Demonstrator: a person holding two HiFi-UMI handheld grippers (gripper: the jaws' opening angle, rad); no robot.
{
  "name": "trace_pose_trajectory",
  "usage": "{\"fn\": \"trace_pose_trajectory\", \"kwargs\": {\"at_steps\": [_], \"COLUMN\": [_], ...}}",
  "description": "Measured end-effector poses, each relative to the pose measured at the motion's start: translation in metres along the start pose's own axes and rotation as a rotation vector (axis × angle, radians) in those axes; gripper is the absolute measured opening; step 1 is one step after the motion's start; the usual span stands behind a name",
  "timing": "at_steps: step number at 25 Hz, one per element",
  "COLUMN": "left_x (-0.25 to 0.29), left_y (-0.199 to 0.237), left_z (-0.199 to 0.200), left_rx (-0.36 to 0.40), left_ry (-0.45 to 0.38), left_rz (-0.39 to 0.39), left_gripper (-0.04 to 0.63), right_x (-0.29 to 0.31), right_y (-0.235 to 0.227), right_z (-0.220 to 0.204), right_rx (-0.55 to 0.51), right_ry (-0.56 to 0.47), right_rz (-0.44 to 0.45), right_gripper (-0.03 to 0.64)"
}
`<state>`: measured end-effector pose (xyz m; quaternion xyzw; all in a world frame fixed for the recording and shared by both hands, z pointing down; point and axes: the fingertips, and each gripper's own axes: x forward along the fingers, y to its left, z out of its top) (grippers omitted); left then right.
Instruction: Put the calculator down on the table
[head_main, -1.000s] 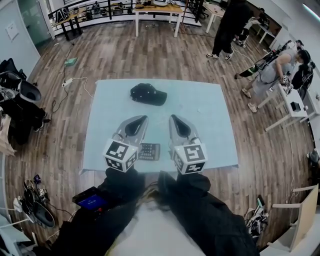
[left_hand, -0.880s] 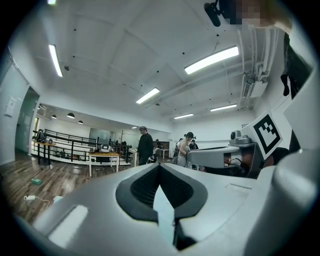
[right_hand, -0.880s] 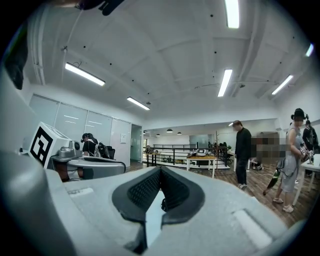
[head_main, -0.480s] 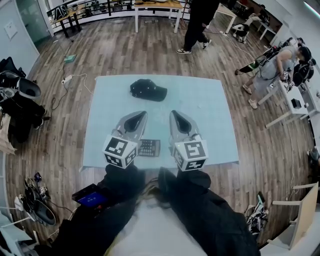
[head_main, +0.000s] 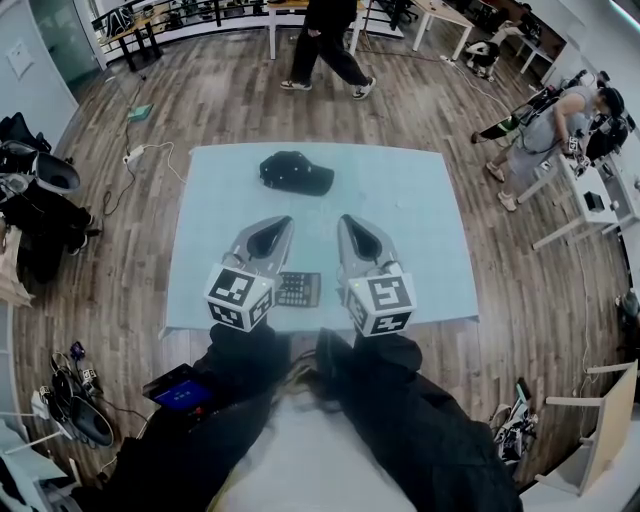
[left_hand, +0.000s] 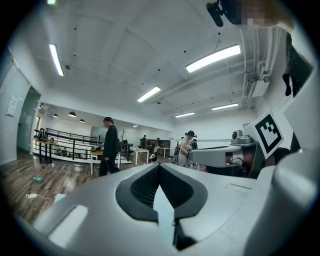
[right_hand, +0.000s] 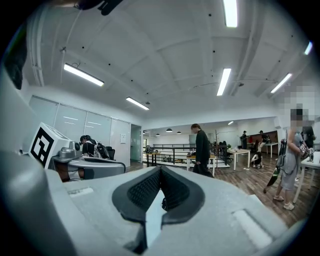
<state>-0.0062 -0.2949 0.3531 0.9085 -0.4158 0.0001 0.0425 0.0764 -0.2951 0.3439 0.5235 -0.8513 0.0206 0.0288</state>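
Note:
A dark calculator (head_main: 299, 289) lies flat on the light blue table (head_main: 400, 230), close to its front edge. It sits between my two grippers, and the left gripper's marker cube hides its left edge. Neither gripper touches it. My left gripper (head_main: 283, 221) hovers level over the table, jaws shut with nothing in them; in its own view the left gripper (left_hand: 160, 165) has its black pads meeting at the tip. My right gripper (head_main: 345, 219) is beside it, also shut and empty, and the right gripper (right_hand: 161, 169) looks the same in its own view.
A black cap (head_main: 296, 172) lies at the far middle of the table. A person (head_main: 325, 45) walks across the wooden floor beyond it. Other people stand by white desks (head_main: 585, 200) at the right. Bags and cables litter the floor (head_main: 45, 210) at the left.
Both grippers and the calculator have stayed put. The person in black in the background has walked from the right to the left behind the table.

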Motion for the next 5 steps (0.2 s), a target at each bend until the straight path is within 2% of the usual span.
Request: {"fn": "trace_pose_trajectory", "kwargs": {"at_steps": [5], "left_x": [0.0019], "left_y": [-0.0015], "left_z": [-0.0009], "left_rx": [-0.003], "left_ry": [0.007], "left_rz": [-0.001], "left_gripper": [-0.003], "right_x": [-0.0005], "right_y": [-0.0021], "right_z": [-0.0010], "right_rx": [0.009], "right_ry": [0.005], "right_rz": [0.004], "right_gripper": [-0.006]}}
